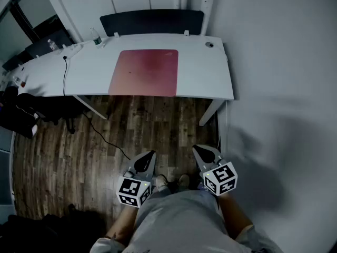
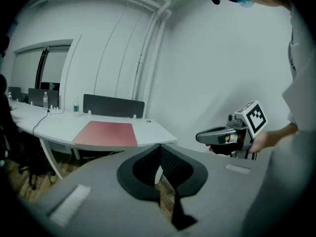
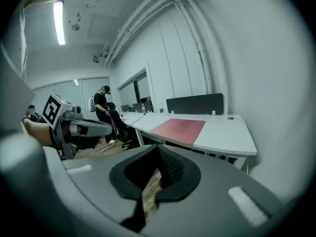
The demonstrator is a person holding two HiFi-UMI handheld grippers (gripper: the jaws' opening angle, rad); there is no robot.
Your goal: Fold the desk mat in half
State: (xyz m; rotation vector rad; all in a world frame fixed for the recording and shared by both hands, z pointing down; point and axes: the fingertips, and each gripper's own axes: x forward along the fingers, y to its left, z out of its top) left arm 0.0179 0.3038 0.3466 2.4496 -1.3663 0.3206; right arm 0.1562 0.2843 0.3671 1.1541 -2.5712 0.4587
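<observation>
The red desk mat (image 1: 145,71) lies flat and unfolded on the white desk (image 1: 210,73); it also shows as the red mat (image 2: 106,134) in the left gripper view and the red mat (image 3: 178,128) in the right gripper view. Both grippers hang close to my body over the wooden floor, well short of the desk. My left gripper (image 1: 149,155) (image 2: 159,147) is shut with nothing in it. My right gripper (image 1: 198,149) (image 3: 158,148) is also shut and empty. Each gripper view shows the other one off to the side: the right gripper (image 2: 217,136) and the left gripper (image 3: 94,128).
A dark screen panel (image 1: 152,21) stands along the desk's far edge. A bottle (image 1: 96,37) and a black cable (image 1: 66,73) are on its left part. Dark chairs and bags (image 1: 21,112) sit at left. A wall runs at right. A person (image 3: 102,107) stands farther back.
</observation>
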